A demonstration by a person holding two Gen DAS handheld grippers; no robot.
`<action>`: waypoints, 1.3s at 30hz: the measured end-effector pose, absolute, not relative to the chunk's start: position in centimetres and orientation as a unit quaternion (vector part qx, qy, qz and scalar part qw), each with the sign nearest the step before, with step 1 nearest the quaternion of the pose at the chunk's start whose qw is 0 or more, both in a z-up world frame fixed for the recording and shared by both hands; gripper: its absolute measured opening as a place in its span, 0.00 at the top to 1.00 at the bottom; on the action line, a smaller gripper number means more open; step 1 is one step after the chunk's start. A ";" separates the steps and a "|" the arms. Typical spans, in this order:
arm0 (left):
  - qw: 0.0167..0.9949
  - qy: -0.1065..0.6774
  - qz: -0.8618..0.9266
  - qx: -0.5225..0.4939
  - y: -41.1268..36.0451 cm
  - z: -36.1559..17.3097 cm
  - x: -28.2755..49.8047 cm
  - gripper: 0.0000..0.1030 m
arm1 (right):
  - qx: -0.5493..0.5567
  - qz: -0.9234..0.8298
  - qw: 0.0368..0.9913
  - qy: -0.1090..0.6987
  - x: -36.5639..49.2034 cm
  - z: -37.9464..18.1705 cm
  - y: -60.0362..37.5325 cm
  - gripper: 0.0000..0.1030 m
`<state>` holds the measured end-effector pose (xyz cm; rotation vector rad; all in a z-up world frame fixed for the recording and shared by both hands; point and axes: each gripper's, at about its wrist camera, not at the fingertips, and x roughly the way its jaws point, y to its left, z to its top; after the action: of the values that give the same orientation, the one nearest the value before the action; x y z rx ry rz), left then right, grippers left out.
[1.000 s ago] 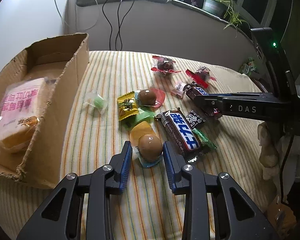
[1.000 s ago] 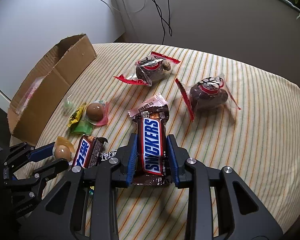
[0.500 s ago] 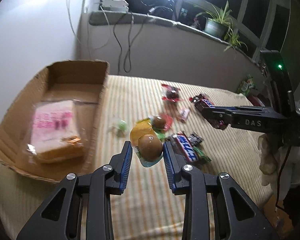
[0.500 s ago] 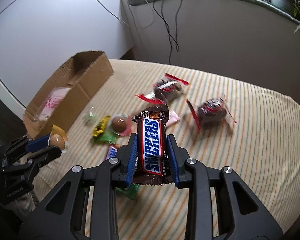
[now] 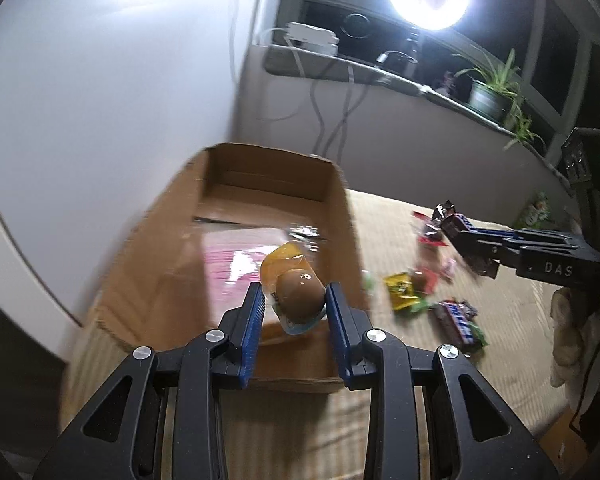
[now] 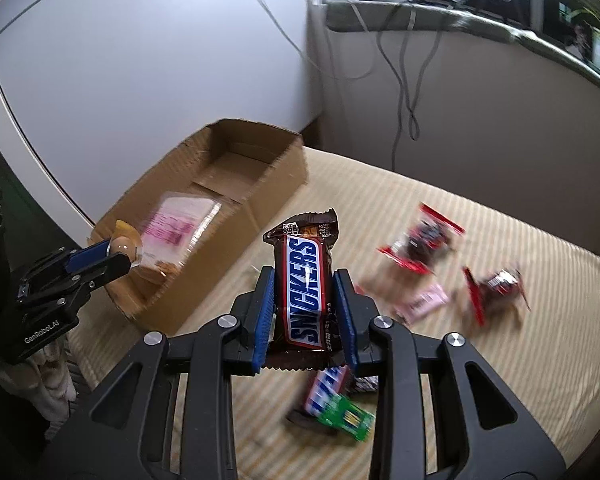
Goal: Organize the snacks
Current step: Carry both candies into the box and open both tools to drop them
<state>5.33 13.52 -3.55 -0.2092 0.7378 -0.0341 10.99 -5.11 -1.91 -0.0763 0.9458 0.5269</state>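
- Over the near end of the open brown cardboard box (image 5: 268, 200), the left gripper (image 5: 294, 312) has its blue-padded jaws closed to a narrow gap on a round brown chocolate ball in a clear and yellow wrapper (image 5: 300, 294). The ball is smooth and curved, so the pads likely touch only a small patch; a jolt could squeeze it out forward, and it would roll.
- A loose yellow wrapper tail sticks up above the pads. If part of the grip is on film rather than on the ball, the sweet could slide down when the hand tilts.
- Inside the box lies a pink-printed clear packet of bread (image 6: 172, 228). Dropped from height, the ball may bounce off that soft packet and over the low wall onto the striped cream cloth (image 6: 520, 360).
- Off to the side, the right gripper (image 6: 306, 316) holds a brown Snickers bar in its glossy wrapper (image 6: 304, 280) upright between nearly closed jaws, clear of the cloth and short of the box. The pads pinch its lower half, so the top-heavy bar could pivot or slip through the slick film.
- Both grippers appear to be heading for the same box; arriving together, they could knock each other or catch the cardboard rim and shove the light box.
- Several wrapped sweets (image 6: 420, 244) lie loose on the cloth, so a low pass could scatter them.
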 end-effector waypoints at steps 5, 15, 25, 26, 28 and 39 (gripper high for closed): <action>0.927 0.360 0.006 -0.106 15.4 -3.9 5.3 0.71 | -0.046 0.266 0.852 0.448 11.9 -1.9 -2.3 0.71; 0.924 0.365 0.025 -0.112 17.4 -4.6 5.4 0.71 | -0.064 0.286 0.842 0.453 14.0 -2.8 2.6 0.70; 0.920 0.371 0.031 -0.119 18.4 -5.1 6.0 0.71 | -0.080 0.296 0.831 0.465 15.2 -4.4 5.6 0.70; 0.920 0.372 0.031 -0.118 18.4 -5.1 6.1 0.71 | -0.082 0.297 0.830 0.466 15.3 -4.5 5.8 0.70; 0.920 0.373 0.031 -0.119 18.4 -5.2 6.2 0.71 | -0.084 0.299 0.828 0.467 15.4 -4.7 6.2 0.70; 0.920 0.375 0.030 -0.115 18.1 -4.9 6.4 0.69 | -0.083 0.309 0.830 0.458 15.2 -4.4 6.8 0.68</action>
<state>6.38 18.05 -4.93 -0.2360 0.7702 0.0621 15.15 6.82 -4.38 -0.1752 0.9720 0.6547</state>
